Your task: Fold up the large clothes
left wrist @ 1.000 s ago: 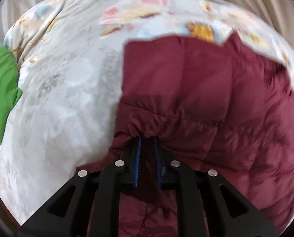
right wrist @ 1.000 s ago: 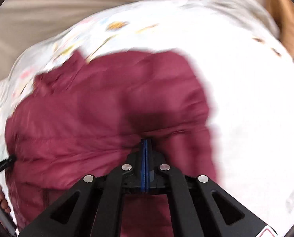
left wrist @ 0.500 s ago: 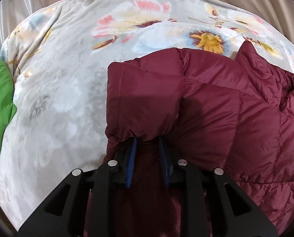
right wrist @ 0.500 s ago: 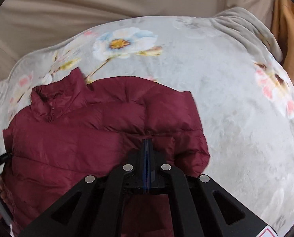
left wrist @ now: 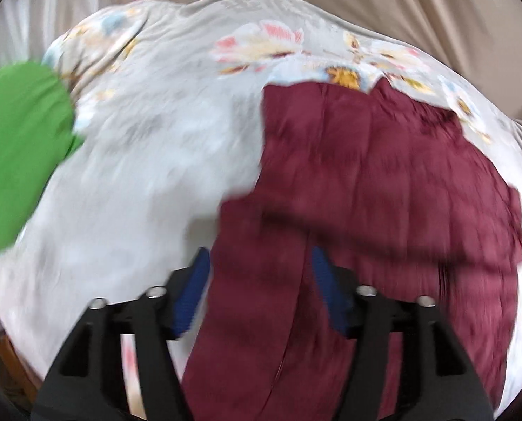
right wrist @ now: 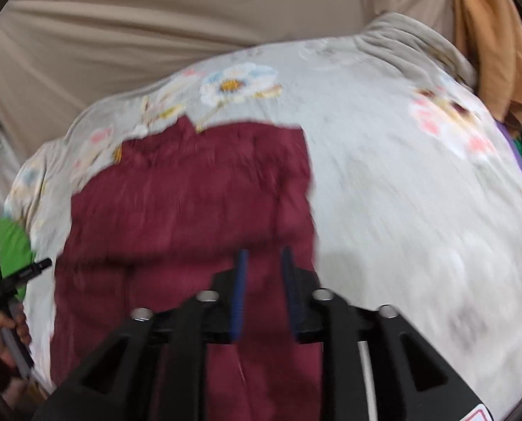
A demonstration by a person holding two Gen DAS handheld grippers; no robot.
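Note:
A maroon puffer jacket lies folded on the floral bed sheet. My left gripper hovers over the jacket's near left edge. Its jaws are opening, and its blue pads stand apart from the fabric. In the right wrist view the jacket fills the middle left. My right gripper hangs above the jacket's near right side. Its jaws are opening too, with a clear gap between the pads and nothing pressed between them. Both views are blurred by motion.
A green cloth lies at the sheet's left edge. An orange cloth hangs at the far right. Beige fabric backs the bed. The hand holding the left gripper shows at the right view's left edge.
Both grippers were shut on folds of the jacket; now both have let go, opened and drawn back and up. The jacket lies flat on the sheet.

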